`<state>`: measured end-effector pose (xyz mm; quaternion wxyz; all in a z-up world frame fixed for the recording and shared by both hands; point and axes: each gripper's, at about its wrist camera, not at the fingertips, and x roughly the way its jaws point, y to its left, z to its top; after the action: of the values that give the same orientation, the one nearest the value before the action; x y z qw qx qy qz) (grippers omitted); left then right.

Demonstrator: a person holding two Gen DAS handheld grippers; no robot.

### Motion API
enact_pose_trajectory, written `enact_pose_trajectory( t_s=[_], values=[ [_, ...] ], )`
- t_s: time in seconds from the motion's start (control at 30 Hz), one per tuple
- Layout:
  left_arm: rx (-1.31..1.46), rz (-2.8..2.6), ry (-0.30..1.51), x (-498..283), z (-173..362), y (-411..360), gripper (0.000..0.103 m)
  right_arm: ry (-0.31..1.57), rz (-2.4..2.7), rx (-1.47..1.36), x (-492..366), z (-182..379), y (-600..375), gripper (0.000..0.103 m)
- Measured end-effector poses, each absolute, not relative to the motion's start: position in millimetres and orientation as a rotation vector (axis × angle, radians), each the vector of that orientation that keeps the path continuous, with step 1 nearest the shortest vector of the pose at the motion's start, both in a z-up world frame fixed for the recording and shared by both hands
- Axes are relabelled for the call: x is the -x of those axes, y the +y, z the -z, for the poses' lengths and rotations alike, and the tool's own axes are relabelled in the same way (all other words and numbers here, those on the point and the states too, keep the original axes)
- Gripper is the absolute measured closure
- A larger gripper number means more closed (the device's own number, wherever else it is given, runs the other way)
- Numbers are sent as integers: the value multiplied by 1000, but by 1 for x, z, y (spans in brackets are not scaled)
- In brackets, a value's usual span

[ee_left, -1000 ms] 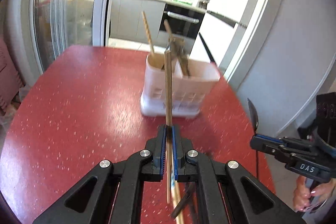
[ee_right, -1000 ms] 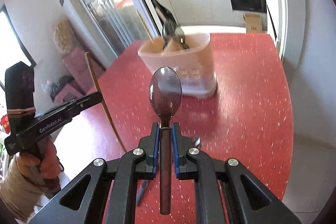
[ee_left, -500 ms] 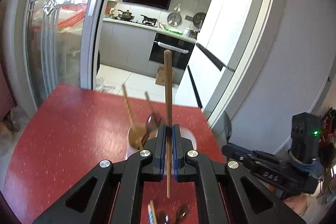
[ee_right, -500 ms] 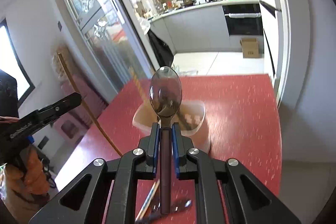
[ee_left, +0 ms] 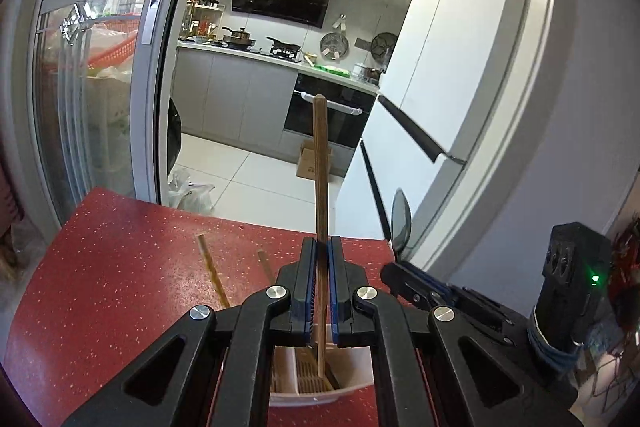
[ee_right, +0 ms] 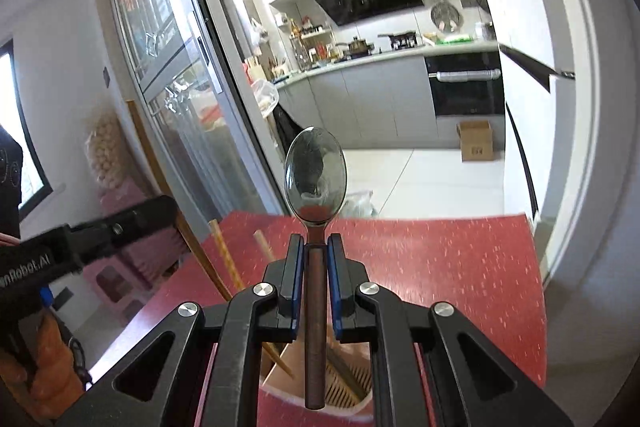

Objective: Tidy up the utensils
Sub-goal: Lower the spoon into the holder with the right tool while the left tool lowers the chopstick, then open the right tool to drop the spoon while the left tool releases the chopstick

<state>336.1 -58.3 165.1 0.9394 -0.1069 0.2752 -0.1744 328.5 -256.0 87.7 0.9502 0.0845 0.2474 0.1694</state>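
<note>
My left gripper (ee_left: 320, 247) is shut on an upright wooden chopstick (ee_left: 320, 155). Its lower end hangs at the open top of the white utensil holder (ee_left: 352, 393) right below. Two more chopsticks (ee_left: 212, 267) stick up from the holder. My right gripper (ee_right: 315, 243) is shut on the brown handle of a metal spoon (ee_right: 315, 179), bowl up, with the handle's end over the holder (ee_right: 356, 409). In the left wrist view the right gripper (ee_left: 394, 269) with its spoon (ee_left: 401, 219) is close on the right. In the right wrist view the left gripper (ee_right: 170, 207) is on the left.
The holder stands on a red speckled table (ee_left: 120, 267), whose far edge lies just beyond it. Past the edge are the kitchen floor and a cardboard box (ee_right: 476, 141). A glass sliding door (ee_left: 92, 87) is to the left and a white fridge (ee_left: 440, 87) to the right. A gloved hand (ee_right: 48, 367) holds the left gripper.
Both grippers have risen and moved forward, still holding the chopstick and the spoon. The holder, ahead of them a second ago, now lies directly beneath them at the bottom of both views.
</note>
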Motion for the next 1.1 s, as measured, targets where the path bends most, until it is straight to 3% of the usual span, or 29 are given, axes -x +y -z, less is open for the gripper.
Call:
enact_pose_trajectory(
  t_s=[0.53, 1.0, 1.1],
  values=[
    [136, 314, 636, -354, -97, -76, 68, 466, -285, -43, -341, -22, -240, 90],
    [70, 288, 670, -332, -73, -78, 68, 553, -292, -41, -330, -6, -242, 89],
    [70, 304, 670, -326, -75, -75, 68, 566, -299, -55, -330, -10, -243, 76]
  ],
)
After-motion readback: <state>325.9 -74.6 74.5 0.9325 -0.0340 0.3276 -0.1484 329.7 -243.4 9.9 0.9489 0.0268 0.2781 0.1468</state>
